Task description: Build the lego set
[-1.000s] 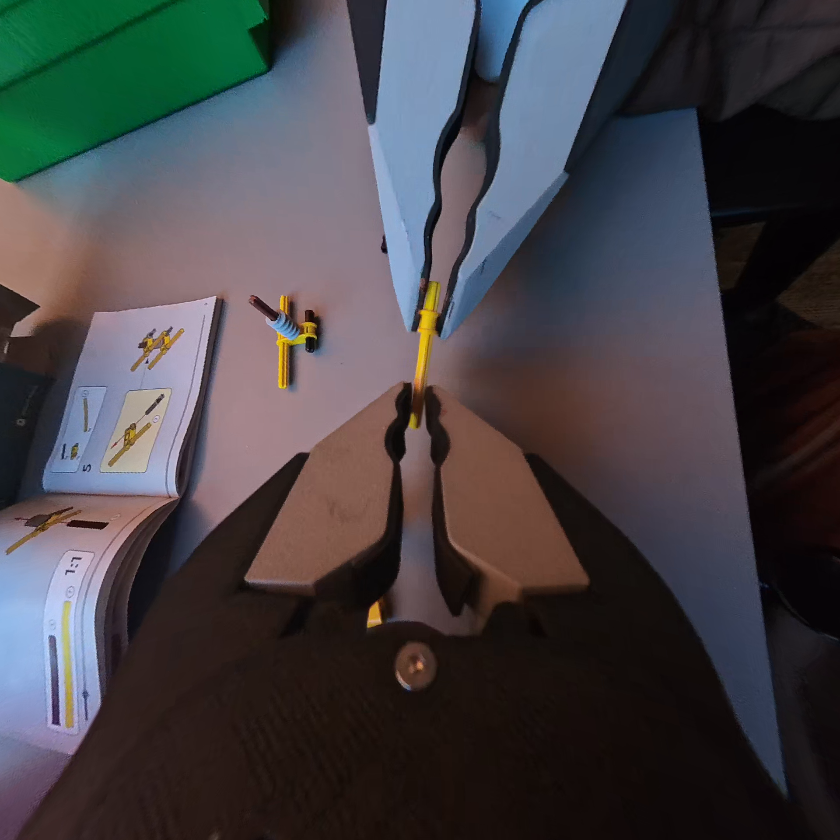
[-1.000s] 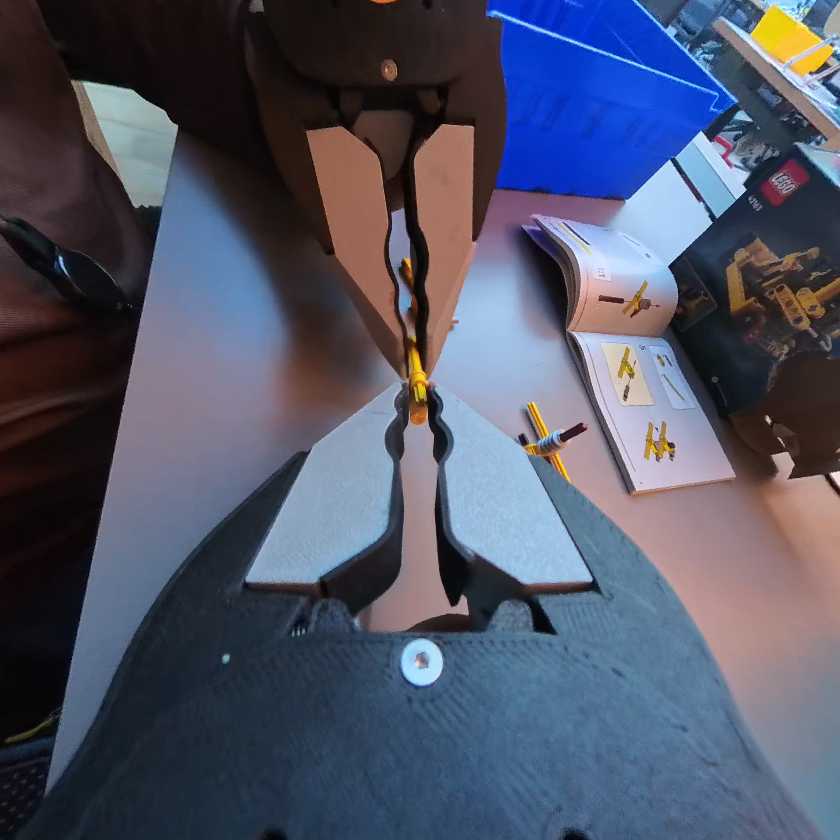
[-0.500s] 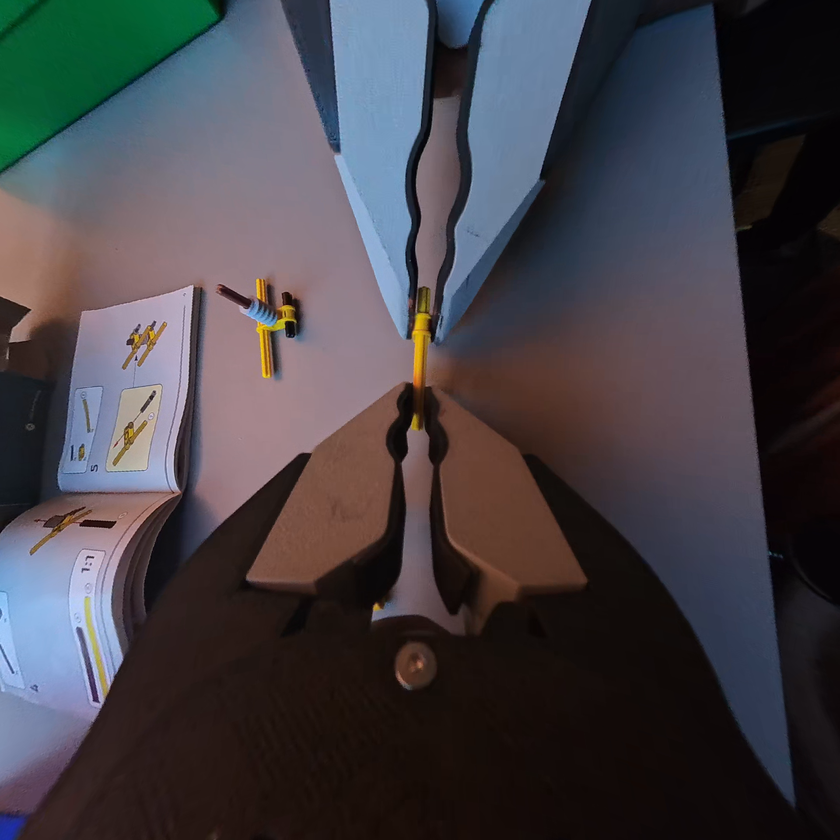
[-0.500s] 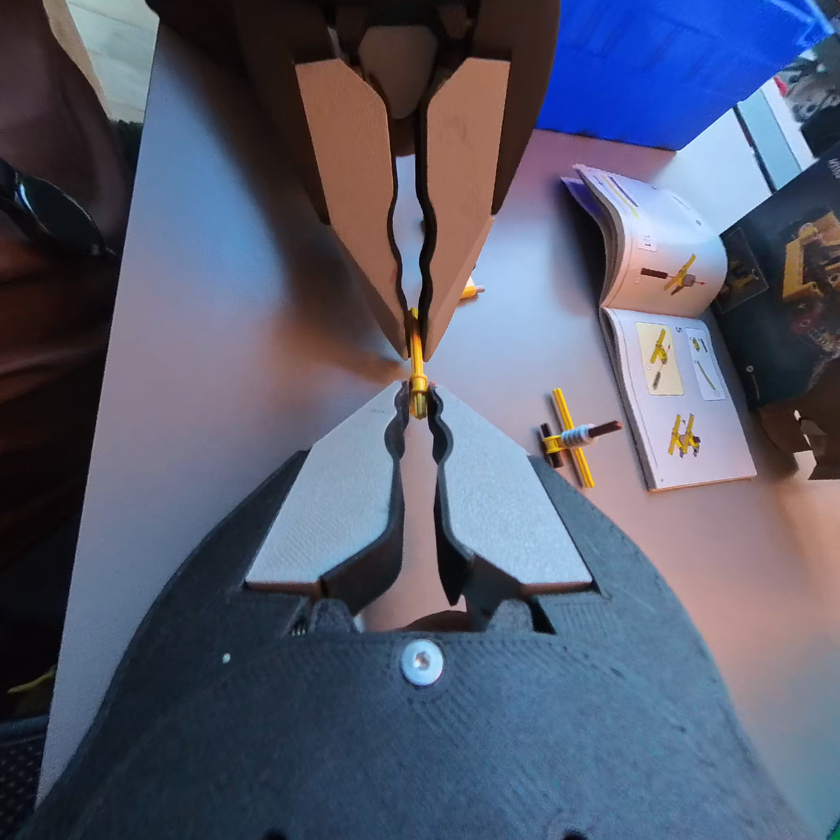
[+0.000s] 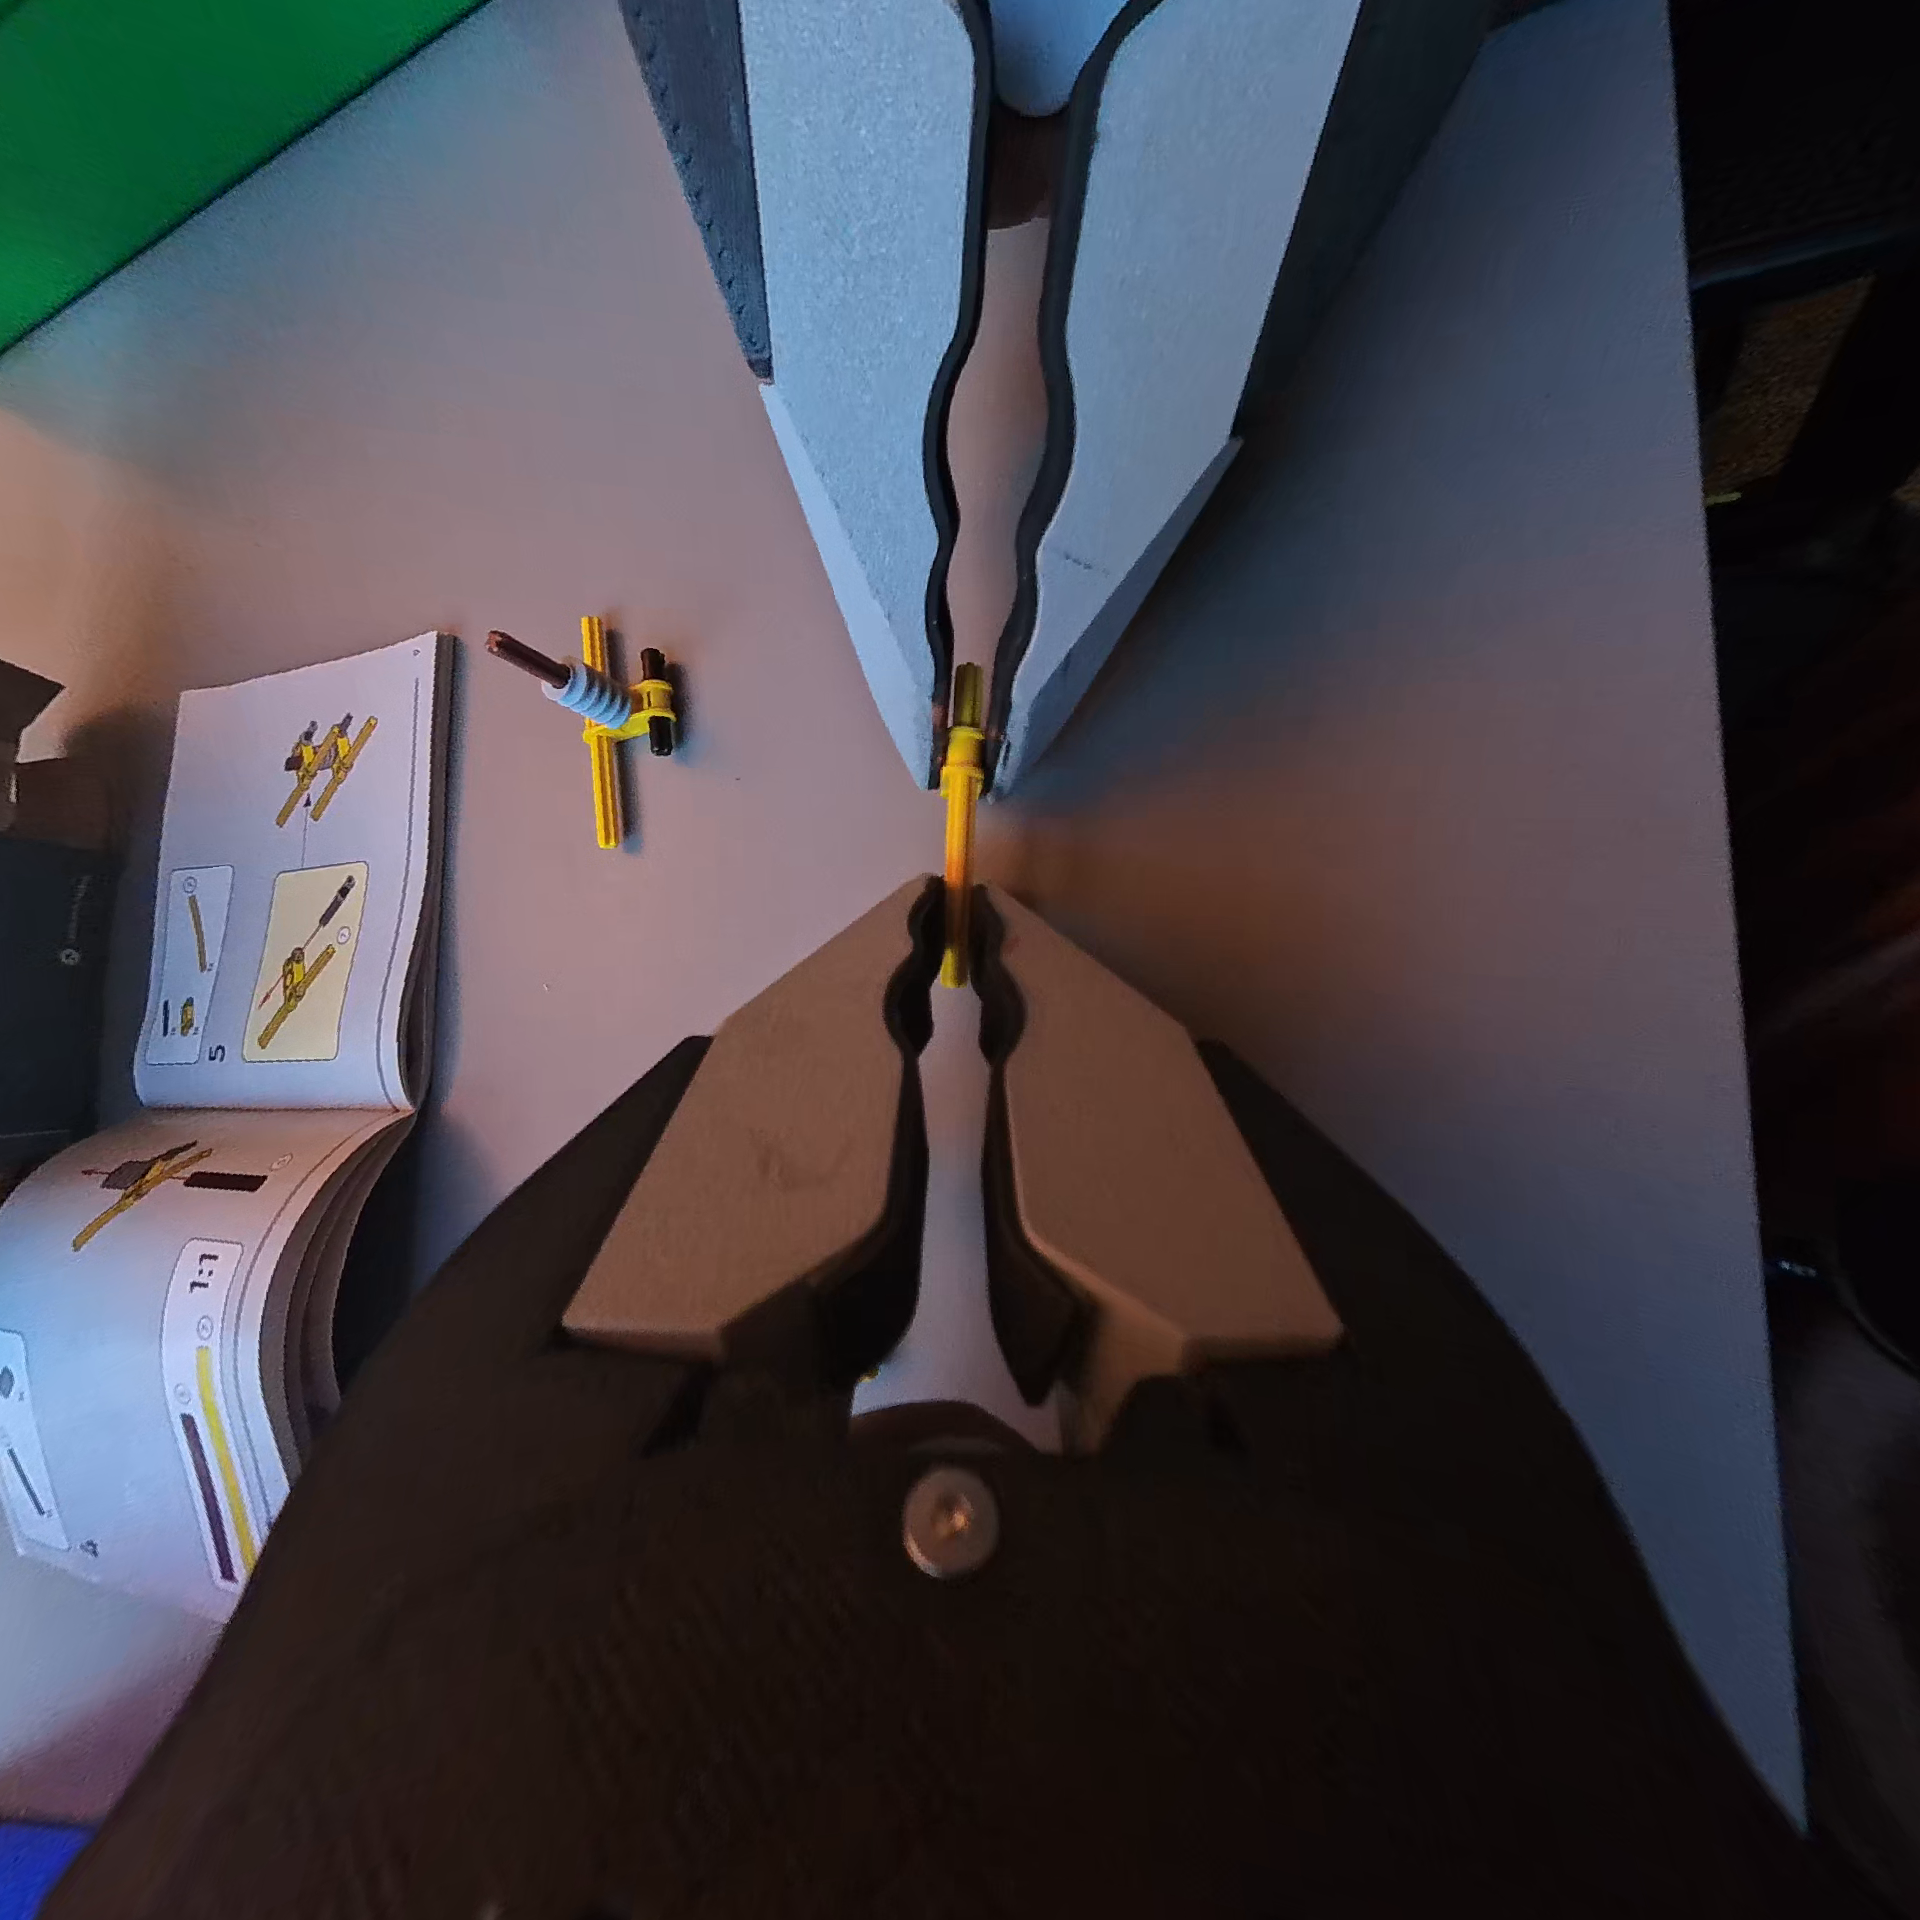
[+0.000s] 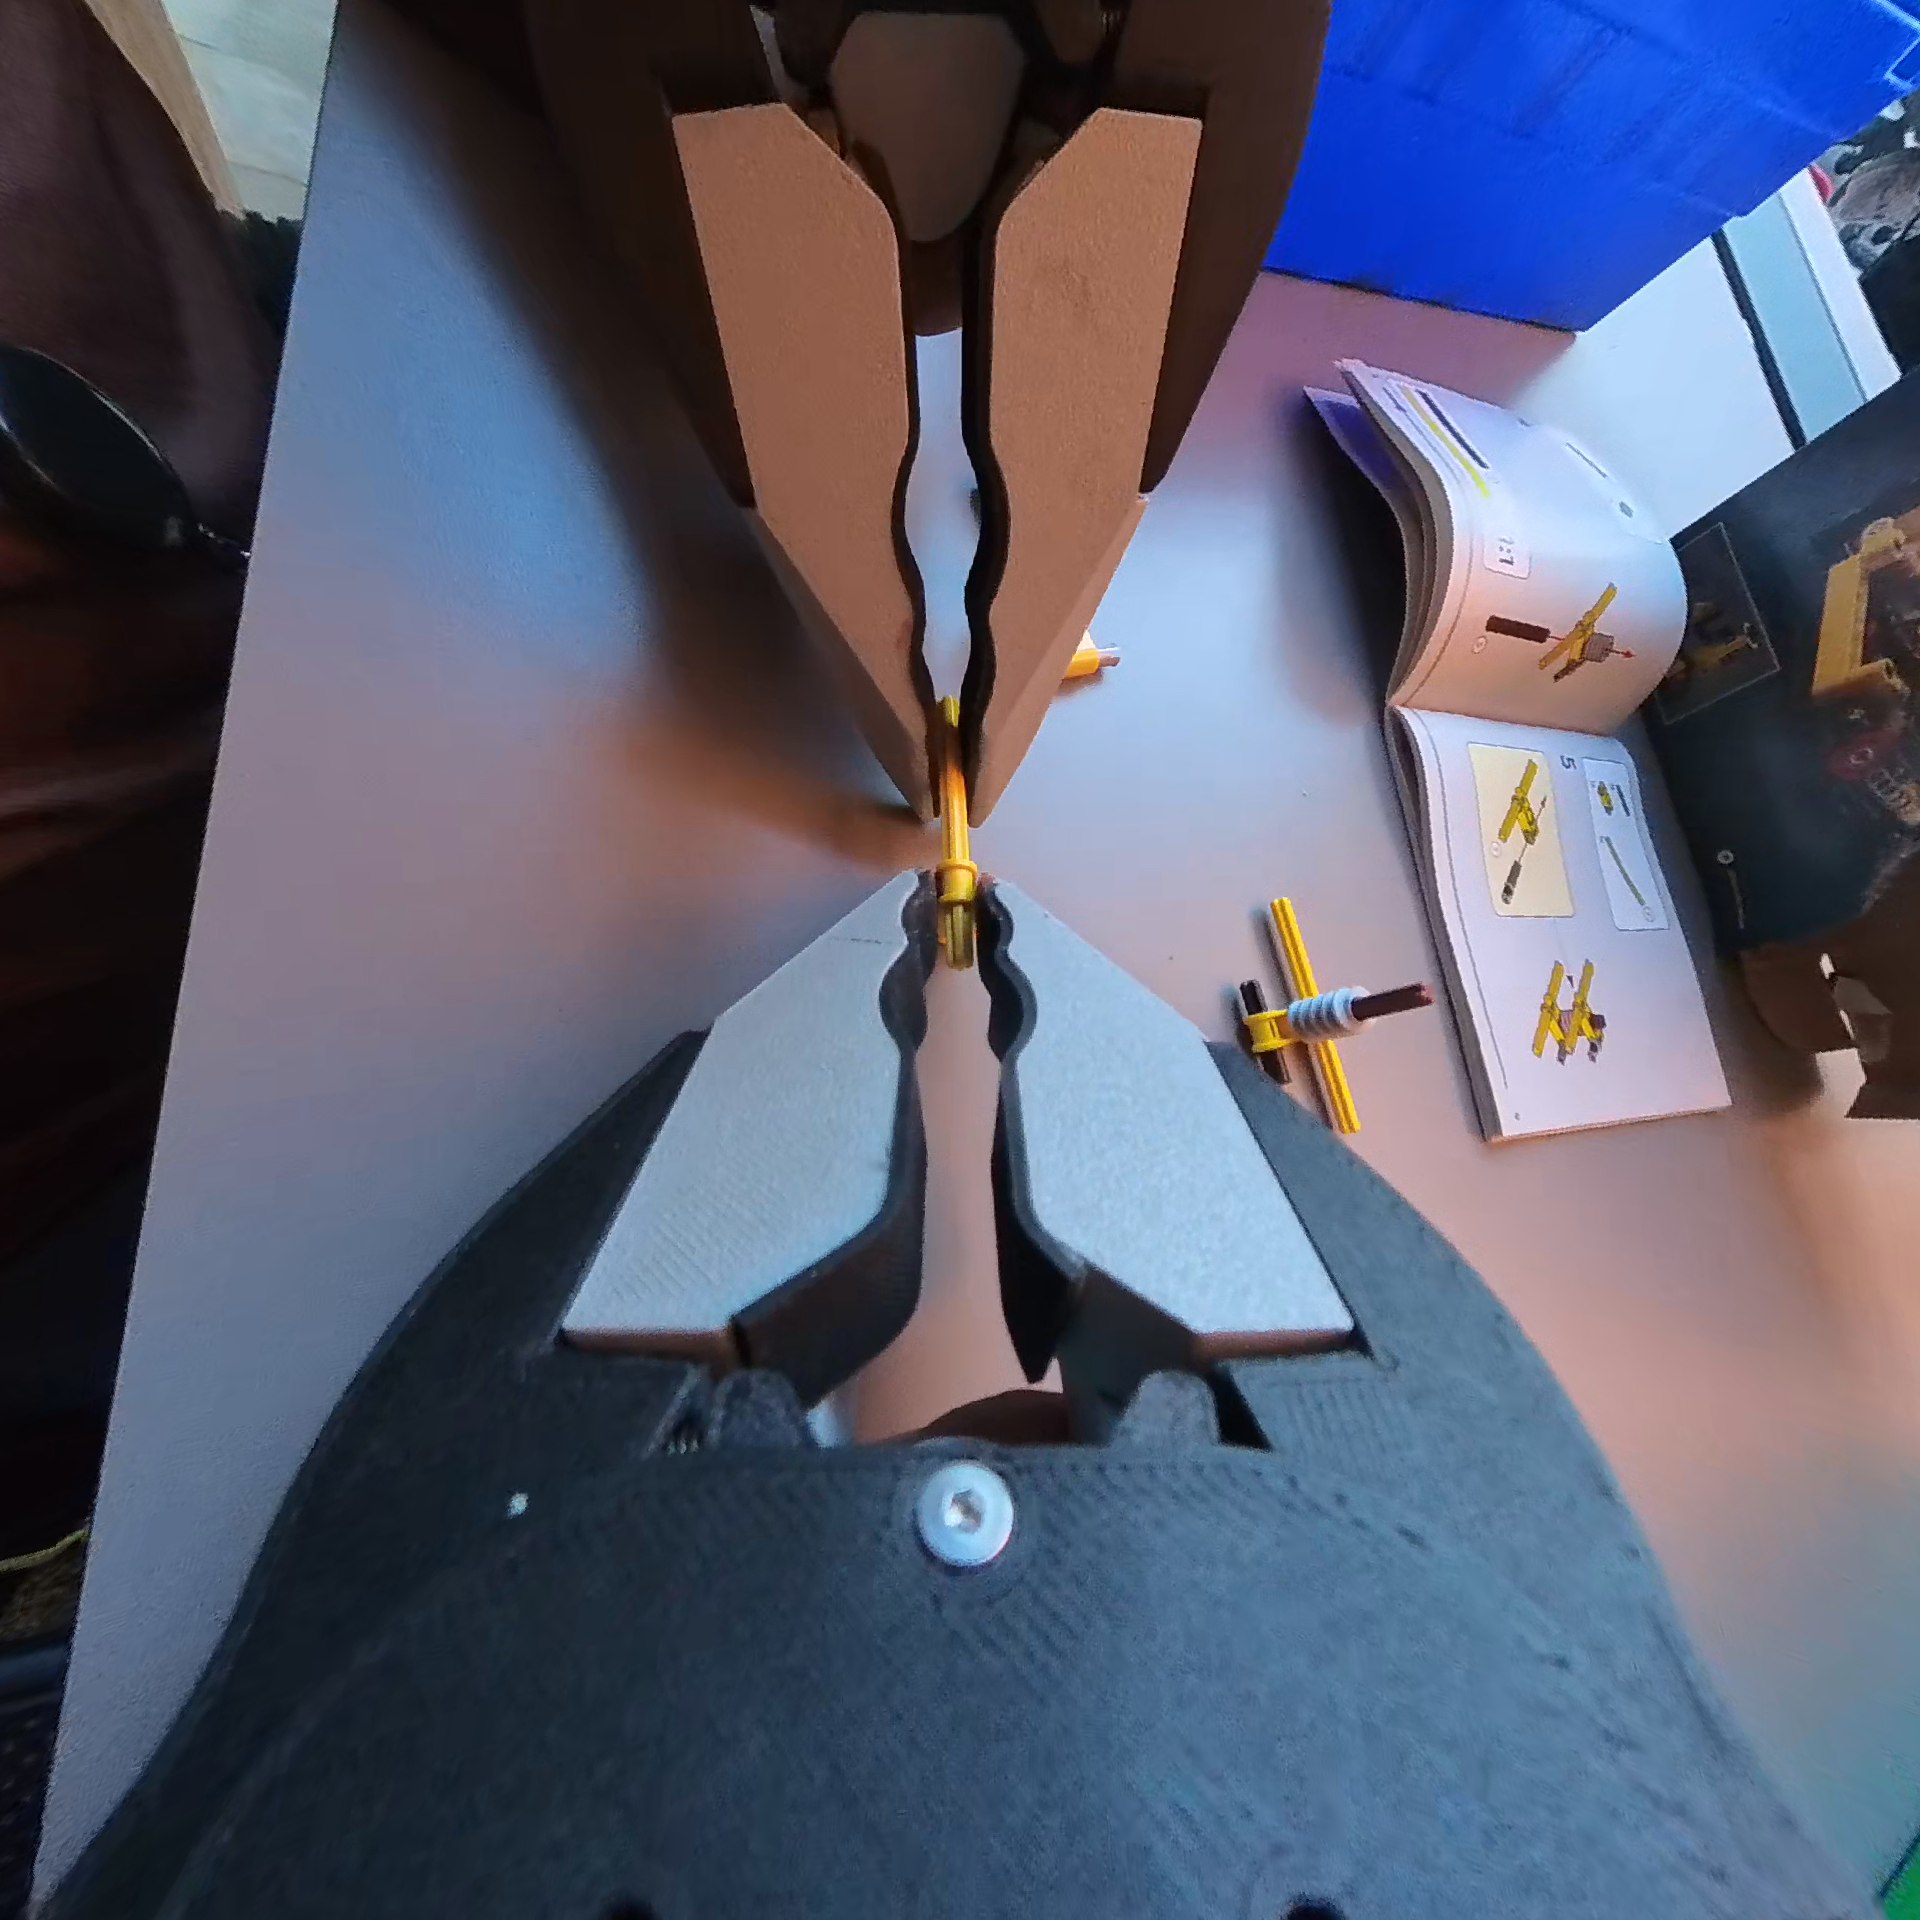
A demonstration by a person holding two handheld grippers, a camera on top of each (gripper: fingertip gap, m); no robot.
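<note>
My left gripper is shut on one end of a thin yellow axle, held above the grey table. My right gripper faces it tip to tip and is shut on a small yellow connector that sits on the axle's other end. In the right wrist view the right gripper holds the connector, and the left gripper comes in from above with the axle. A small built sub-assembly, with a yellow axle, a grey worm gear and black pins, lies on the table to the left.
An open instruction booklet lies at the left, beside the sub-assembly. A green box stands at the back left. A blue bin and a dark set box stand beyond the booklet. A small yellow part lies on the table.
The two grippers have straightened into line and drawn a little closer together, shortening the stretch of axle showing between them. Both stay shut on their parts.
</note>
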